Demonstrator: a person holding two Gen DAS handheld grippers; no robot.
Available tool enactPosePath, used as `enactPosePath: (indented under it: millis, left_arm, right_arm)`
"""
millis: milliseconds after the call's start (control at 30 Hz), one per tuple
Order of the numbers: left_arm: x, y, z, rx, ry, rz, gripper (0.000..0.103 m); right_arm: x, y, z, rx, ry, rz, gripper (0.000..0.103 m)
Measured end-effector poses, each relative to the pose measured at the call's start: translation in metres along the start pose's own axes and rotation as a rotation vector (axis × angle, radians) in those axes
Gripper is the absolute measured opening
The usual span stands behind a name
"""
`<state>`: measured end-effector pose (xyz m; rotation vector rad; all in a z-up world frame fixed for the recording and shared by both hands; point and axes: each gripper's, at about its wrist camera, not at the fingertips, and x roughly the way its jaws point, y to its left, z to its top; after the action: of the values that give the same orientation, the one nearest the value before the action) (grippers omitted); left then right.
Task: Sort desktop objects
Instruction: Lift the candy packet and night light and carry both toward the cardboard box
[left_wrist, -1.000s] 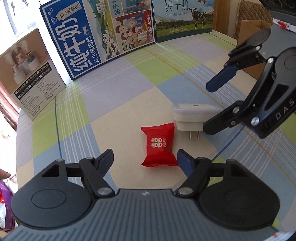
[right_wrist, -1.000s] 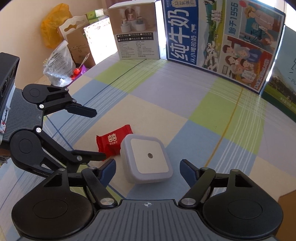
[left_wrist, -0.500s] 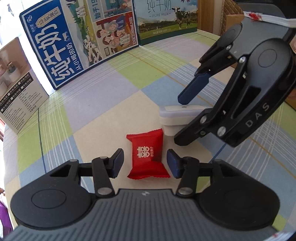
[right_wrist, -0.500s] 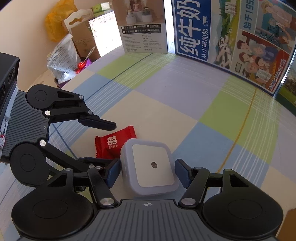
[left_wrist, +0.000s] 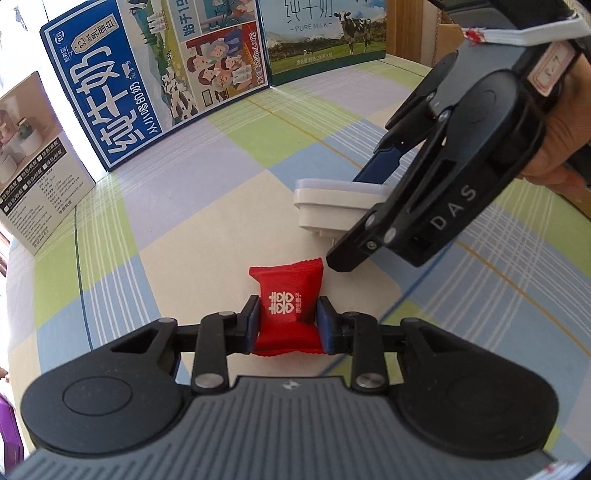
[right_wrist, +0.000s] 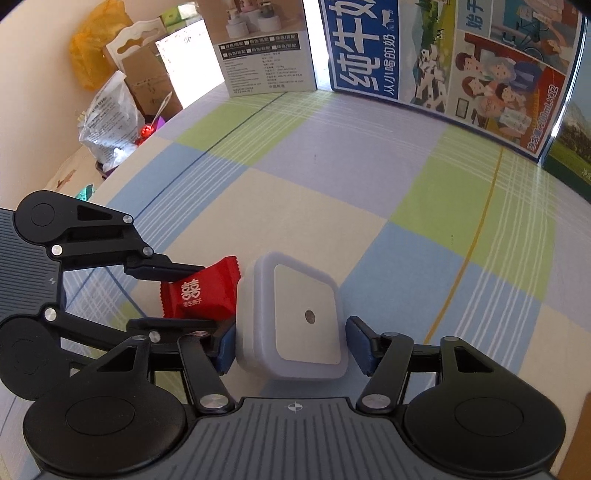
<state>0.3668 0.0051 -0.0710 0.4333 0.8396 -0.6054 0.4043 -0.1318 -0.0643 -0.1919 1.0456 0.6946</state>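
Note:
A red candy packet lies on the checked tablecloth. My left gripper is closing on it, and both blue pads press its sides. Just beyond it sits a white square plug-in night light. My right gripper, held by a hand, straddles the light. In the right wrist view the night light sits between the closing jaws of my right gripper. The left pad touches it and the right pad is a hair off. The red packet and my left gripper are at the light's left.
A blue milk carton box, a green milk box and a white product box stand along the table's far side. Plastic bags and cardboard are piled beyond the table's left edge.
My left gripper's jaws went from wide apart to pinching the red packet. The right gripper came down around the night light and its jaws narrowed toward it.

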Motion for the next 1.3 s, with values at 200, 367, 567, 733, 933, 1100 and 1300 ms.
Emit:
enactPosePath:
  millis: [200, 367, 567, 733, 933, 1100, 1300]
  left_arm:
    - [-0.016, -0.026, -0.022, -0.021, -0.002, -0.005, 0.024]
    - [-0.035, -0.060, -0.042, -0.032, -0.004, -0.024, 0.022]
    - [-0.058, -0.092, -0.054, -0.040, -0.001, -0.037, 0.022]
    - [-0.063, -0.099, -0.060, -0.086, 0.002, -0.021, 0.023]
    - [-0.056, -0.106, -0.059, -0.077, 0.026, -0.001, 0.047]
    - [-0.049, -0.107, -0.055, -0.061, 0.030, 0.016, 0.049]
    - [-0.044, -0.103, -0.056, -0.111, 0.017, 0.035, 0.047]
  right_arm:
    - [-0.016, 0.016, -0.026, -0.025, 0.027, -0.021, 0.058]
    - [-0.043, 0.036, -0.065, -0.044, 0.065, -0.054, 0.046]
    - [-0.079, 0.051, -0.117, -0.008, 0.079, -0.074, 0.037]
    - [-0.100, 0.056, -0.142, 0.046, 0.028, -0.075, 0.037]
    - [-0.108, 0.057, -0.155, 0.146, -0.056, -0.049, 0.064]
    - [-0.103, 0.045, -0.165, 0.220, -0.092, 0.014, 0.070]
    - [-0.103, 0.037, -0.164, 0.214, -0.126, 0.001, 0.070]
